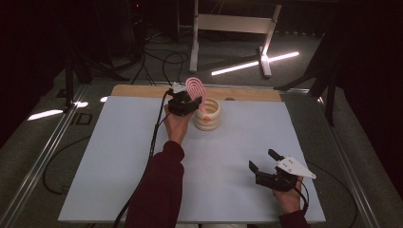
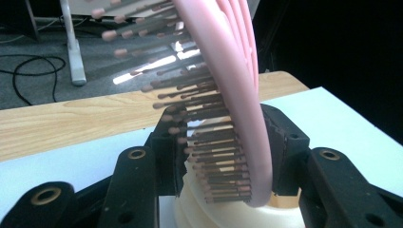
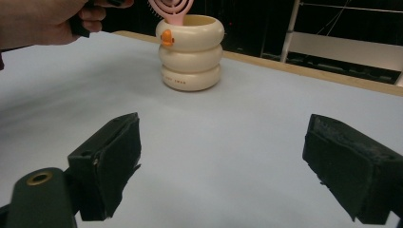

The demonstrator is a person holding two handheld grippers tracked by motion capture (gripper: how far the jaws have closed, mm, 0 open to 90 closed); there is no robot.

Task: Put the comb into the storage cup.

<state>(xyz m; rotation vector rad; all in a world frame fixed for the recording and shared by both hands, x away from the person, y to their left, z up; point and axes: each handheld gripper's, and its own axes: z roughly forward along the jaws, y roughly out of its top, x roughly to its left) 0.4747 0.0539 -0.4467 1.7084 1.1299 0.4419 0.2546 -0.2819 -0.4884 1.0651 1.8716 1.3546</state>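
**Pink brush gripped over cream cup**

Upper centre of the high view, left of the cup: left gripper (image 1: 186, 102), held in a hand (image 1: 177, 124) on a dark red sleeve (image 1: 159, 190), cable trailing down the frame's lower left. Closed on a pink brush (image 1: 196, 90), pads pressing either side of its head in the left gripper view, bristles (image 2: 199, 123) pointing to that frame's left. Brush upright, slightly tilted, its lower end at the rim of the cream cup (image 1: 207, 115); inside or just above the opening, cannot tell. Cup built of three stacked rings, small orange mark (image 3: 167, 38) on the top ring, standing on the white surface (image 1: 119, 156) near its far wooden edge.

Lower right of the high view: right gripper (image 1: 264, 164), well apart from the cup, jaws spread wide with nothing between them, bare surface showing past the pads in the right gripper view, cup (image 3: 190, 52) and brush (image 3: 171, 10) at that frame's upper centre.
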